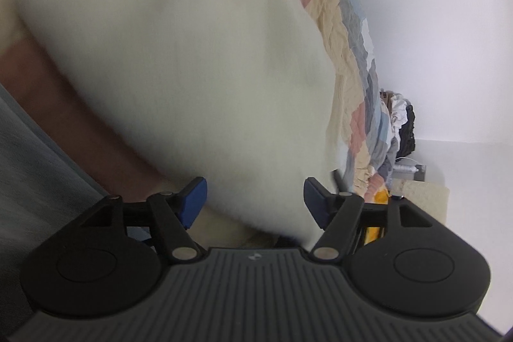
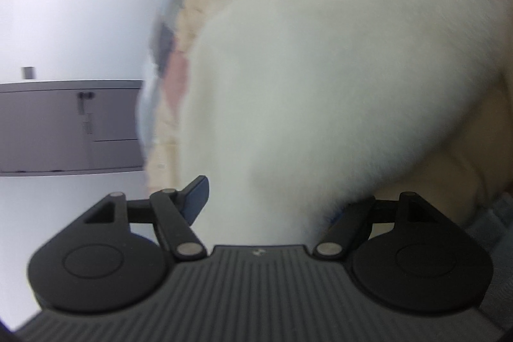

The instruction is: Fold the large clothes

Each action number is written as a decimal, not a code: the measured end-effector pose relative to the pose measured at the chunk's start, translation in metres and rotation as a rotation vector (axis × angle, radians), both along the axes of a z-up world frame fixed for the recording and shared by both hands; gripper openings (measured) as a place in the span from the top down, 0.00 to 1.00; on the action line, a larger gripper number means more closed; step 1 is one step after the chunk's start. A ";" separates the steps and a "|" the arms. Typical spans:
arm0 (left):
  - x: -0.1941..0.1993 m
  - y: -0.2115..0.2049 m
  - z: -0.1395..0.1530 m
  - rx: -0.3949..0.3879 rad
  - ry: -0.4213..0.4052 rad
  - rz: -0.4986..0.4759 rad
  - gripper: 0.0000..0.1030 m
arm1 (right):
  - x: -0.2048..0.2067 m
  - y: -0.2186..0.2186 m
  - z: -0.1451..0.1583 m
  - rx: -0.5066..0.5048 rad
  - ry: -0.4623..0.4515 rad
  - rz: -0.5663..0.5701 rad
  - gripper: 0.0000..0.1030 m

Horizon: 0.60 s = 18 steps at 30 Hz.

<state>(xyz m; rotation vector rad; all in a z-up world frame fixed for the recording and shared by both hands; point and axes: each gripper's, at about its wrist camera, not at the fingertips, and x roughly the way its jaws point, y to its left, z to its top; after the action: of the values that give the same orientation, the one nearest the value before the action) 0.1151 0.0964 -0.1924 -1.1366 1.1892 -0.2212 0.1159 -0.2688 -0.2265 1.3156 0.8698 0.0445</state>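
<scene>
White wall [image 1: 433,21] behind patchwork bedspread [image 1: 346,31]. Cream fleece garment [image 1: 179,63] lies between both spread jaw sets; left gripper [image 1: 255,202] and right gripper [image 2: 266,201] grip nothing.

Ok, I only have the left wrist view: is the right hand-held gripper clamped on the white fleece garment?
Observer: No, the right hand-held gripper stands open; the white fleece garment lies between its fingers, unpinched.
Operator: Fabric clear of it?
Observer: Not quite. Fleece drapes over one finger; the other finger shows bare.
Operator: Anything beyond it?
Observer: A grey cabinet against the white wall.
</scene>
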 end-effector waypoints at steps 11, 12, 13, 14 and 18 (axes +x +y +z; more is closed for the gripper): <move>0.001 -0.023 -0.037 -0.118 0.089 0.088 0.17 | 0.005 -0.006 0.007 0.115 -0.053 -0.063 0.26; 0.002 -0.025 -0.039 -0.130 0.089 0.087 0.16 | 0.003 -0.008 0.009 0.122 -0.059 -0.067 0.26; 0.003 -0.027 -0.041 -0.133 0.088 0.090 0.16 | 0.004 -0.008 0.012 0.127 -0.066 -0.070 0.26; 0.004 -0.027 -0.043 -0.129 0.086 0.100 0.16 | 0.005 -0.008 0.015 0.132 -0.074 -0.074 0.26; 0.010 -0.025 -0.041 -0.015 0.007 0.109 0.15 | 0.011 -0.010 0.019 0.149 -0.090 -0.088 0.26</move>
<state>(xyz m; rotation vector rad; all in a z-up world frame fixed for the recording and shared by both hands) 0.1250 0.0710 -0.2338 -1.2130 1.1299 -0.1432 0.1273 -0.2791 -0.2076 1.4783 0.7429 0.1004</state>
